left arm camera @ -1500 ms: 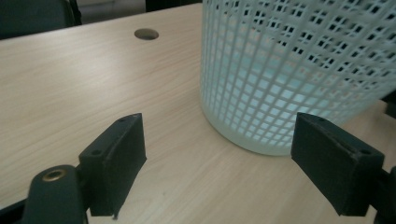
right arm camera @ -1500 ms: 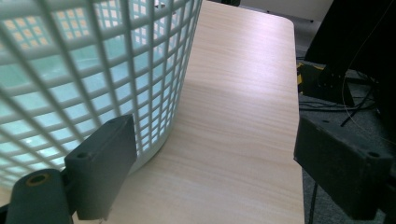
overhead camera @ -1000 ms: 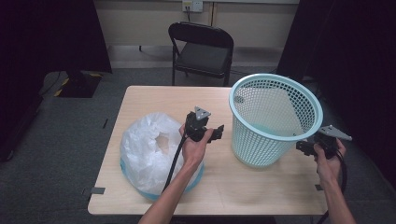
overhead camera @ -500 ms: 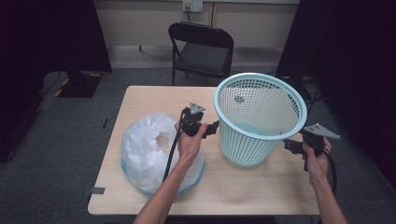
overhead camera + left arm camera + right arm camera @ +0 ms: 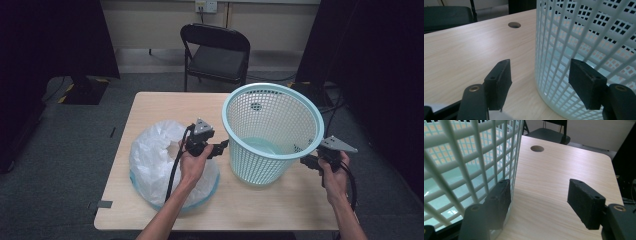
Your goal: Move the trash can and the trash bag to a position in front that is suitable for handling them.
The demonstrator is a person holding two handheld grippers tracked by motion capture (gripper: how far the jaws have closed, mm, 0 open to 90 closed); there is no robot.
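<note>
A pale wooden table (image 5: 150, 107) with rounded corners carries everything; a black folding chair (image 5: 216, 50) stands on the floor beyond its far edge. The landmark is the light turquoise mesh basket (image 5: 272, 132), upright on the right half of the table, wider at its rim than at its solid base, its wall a lattice of small square holes. To the basket's left, near the table's front-left corner, lies a crumpled clear plastic bag (image 5: 155, 155) lining a low blue hoop. A round cable hole (image 5: 514, 24) is cut into the tabletop behind the basket. The left gripper (image 5: 218, 148) is held over the bag's right edge, its jaws spread apart and empty, just beside the basket's left wall. The right gripper (image 5: 306, 161) sits at the basket's right side, jaws likewise parted and gripping nothing, one jaw close against the lattice.
</note>
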